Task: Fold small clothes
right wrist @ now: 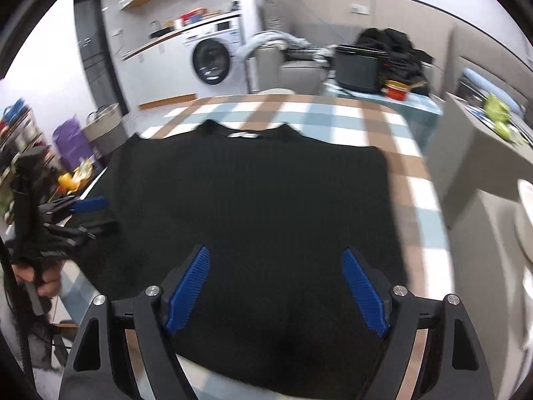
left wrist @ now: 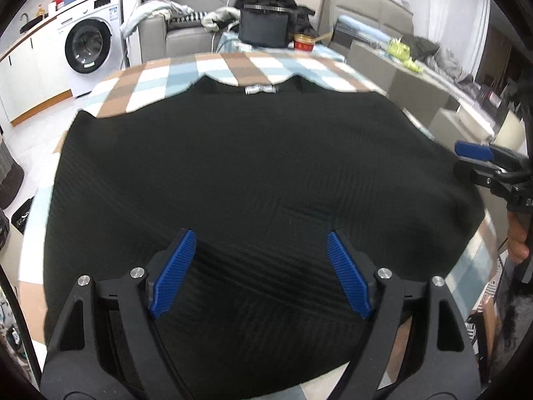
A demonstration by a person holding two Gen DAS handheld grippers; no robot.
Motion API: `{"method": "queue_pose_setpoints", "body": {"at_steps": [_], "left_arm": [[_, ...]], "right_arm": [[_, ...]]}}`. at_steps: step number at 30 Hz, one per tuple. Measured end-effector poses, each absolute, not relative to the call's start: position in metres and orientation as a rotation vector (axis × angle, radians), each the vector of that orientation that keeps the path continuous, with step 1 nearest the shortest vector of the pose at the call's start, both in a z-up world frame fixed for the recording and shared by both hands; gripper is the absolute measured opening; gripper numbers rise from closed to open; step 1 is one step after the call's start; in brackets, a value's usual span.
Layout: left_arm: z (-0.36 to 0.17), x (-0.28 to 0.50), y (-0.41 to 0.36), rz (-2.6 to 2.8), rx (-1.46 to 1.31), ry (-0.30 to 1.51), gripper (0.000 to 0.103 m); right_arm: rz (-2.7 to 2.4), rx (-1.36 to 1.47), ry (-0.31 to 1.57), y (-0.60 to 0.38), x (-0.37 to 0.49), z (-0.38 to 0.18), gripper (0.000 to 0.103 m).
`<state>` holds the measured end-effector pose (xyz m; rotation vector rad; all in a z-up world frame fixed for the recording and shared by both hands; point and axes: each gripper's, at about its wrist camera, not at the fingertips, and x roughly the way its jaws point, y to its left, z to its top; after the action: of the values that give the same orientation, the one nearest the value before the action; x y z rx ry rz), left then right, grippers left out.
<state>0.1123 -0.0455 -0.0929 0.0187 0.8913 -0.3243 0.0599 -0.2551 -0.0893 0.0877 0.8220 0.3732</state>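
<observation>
A black ribbed garment [left wrist: 253, 173] lies spread flat on the checked tablecloth [left wrist: 160, 80], its collar with a white label [left wrist: 261, 89] at the far side. My left gripper [left wrist: 261, 238] is open over the garment's near hem, holding nothing. My right gripper [right wrist: 275, 255] is open over the near hem too, in the right wrist view where the garment [right wrist: 260, 193] fills the middle. The right gripper also shows in the left wrist view [left wrist: 473, 156] at the garment's right edge. The left gripper shows in the right wrist view [right wrist: 88, 211] at the garment's left edge.
A black box [left wrist: 264, 28] and a red tin [left wrist: 303, 42] stand at the table's far end. A washing machine [left wrist: 88, 45] is at the far left, grey sofas [left wrist: 373, 10] behind. A grey counter [right wrist: 473, 153] runs along the right. Baskets and bags [right wrist: 100, 126] stand on the floor left.
</observation>
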Motion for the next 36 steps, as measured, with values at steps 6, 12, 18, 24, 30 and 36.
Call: {"method": "queue_pose_setpoints", "body": {"at_steps": [6,12,18,24,30,36], "left_arm": [[-0.115,0.111,-0.053,-0.339,0.127,0.923,0.080],[-0.118,0.106,-0.035,-0.333,0.143,0.925,0.082],[-0.115,0.099,0.000,-0.331,0.090,0.920,0.082],[-0.115,0.084,0.022,-0.284,0.088,0.922,0.082],[-0.106,0.060,0.032,-0.239,0.132,0.918,0.082],[-0.087,0.063,0.046,-0.235,-0.006,0.910,0.082]], "right_arm": [[0.426,0.005,0.902,-0.195,0.078,-0.122,0.084],[0.395,-0.103,0.910,-0.184,0.070,-0.142,0.084],[0.349,0.004,0.921,-0.242,0.056,-0.146,0.084],[0.328,-0.027,0.926,-0.282,0.025,-0.149,0.083],[0.245,-0.059,0.975,-0.287,0.022,-0.133,0.084],[0.325,-0.101,0.830,-0.251,0.017,-0.090,0.084]]}}
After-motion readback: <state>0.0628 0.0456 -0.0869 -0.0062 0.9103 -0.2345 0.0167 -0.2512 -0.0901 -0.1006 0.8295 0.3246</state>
